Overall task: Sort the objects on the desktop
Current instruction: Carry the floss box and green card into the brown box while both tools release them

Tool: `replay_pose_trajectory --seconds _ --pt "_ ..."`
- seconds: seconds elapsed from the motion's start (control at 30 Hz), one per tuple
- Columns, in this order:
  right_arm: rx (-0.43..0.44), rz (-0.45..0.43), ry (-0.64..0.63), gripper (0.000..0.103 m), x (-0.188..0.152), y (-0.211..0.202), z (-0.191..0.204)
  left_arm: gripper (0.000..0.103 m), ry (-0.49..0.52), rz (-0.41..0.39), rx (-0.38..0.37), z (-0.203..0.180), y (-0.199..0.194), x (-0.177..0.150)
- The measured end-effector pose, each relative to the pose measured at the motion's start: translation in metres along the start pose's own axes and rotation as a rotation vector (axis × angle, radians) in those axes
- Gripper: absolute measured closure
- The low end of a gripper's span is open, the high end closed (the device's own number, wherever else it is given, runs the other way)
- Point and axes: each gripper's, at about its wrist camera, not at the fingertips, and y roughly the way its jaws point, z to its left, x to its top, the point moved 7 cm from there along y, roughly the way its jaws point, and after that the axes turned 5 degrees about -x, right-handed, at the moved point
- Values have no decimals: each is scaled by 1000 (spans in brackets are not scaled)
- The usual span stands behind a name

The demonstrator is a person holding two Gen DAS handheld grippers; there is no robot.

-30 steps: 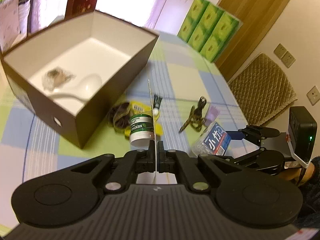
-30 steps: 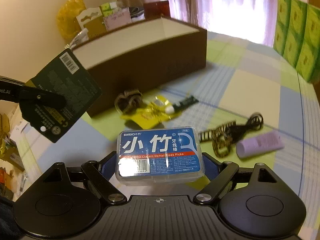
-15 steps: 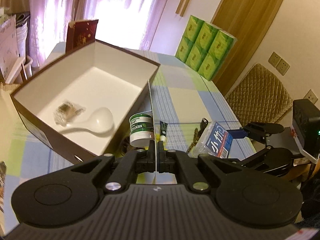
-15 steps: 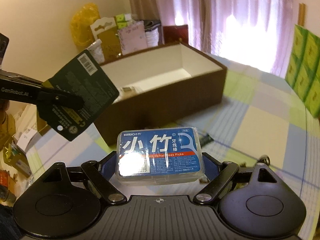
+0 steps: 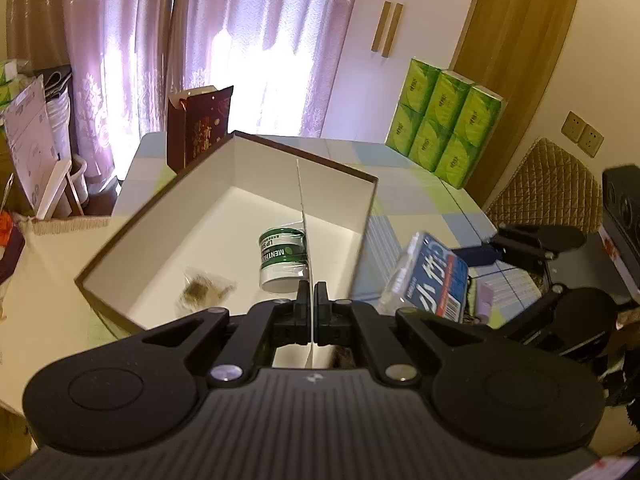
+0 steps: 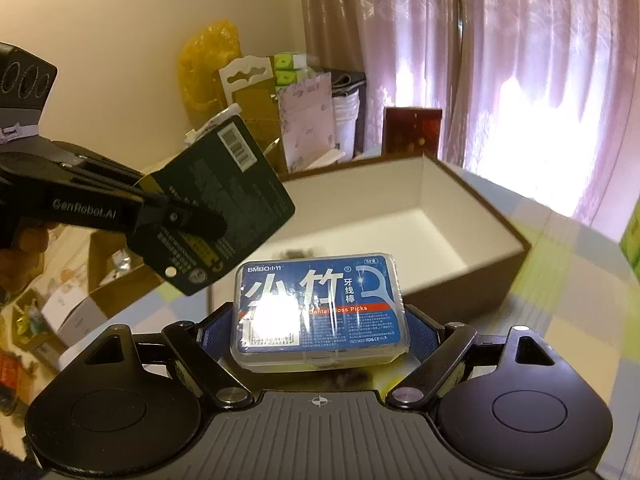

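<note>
Both grippers are being carried higher and closer to the brown box (image 5: 224,216) than a second ago, so that the table's loose items, seen earlier beside the box, are now mostly hidden behind the gripper bodies. In the left wrist view the left gripper (image 5: 311,300) is being held over the near edge of the box, its jaws pressed nearly together on a thin carded lip balm pack (image 5: 282,258), whose green-and-white pot is being seen against the box's white floor. From the right wrist view the same pack is being shown by its dark printed back with a barcode (image 6: 224,208), tilted, pinched at its lower part by the left gripper (image 6: 182,216), which is being reached in level from the left; a hand (image 6: 16,252) is partly visible behind it. The right gripper (image 6: 320,330) is being held partly open around a blue-labelled dental floss pick box (image 6: 320,308), clamped by its short ends, label up, in the air just before the box's near wall. Inside the box a small clear bag of brownish material (image 5: 204,290) is lying on the floor. The checked tablecloth (image 6: 560,280) is being seen beneath.
</note>
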Motion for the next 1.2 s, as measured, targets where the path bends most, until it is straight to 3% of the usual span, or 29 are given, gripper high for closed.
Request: replay_pose_trajectory --seconds 0.43,0.77,1.2 --pt "-52 38 -10 19 48 90 -41 103 68 87 -57 43 80 39" --pt "-105 192 -43 19 31 157 -78 103 94 180 -58 76 143 44" --pt "-118 338 -115 19 18 213 -97 103 181 286 -93 76 209 34"
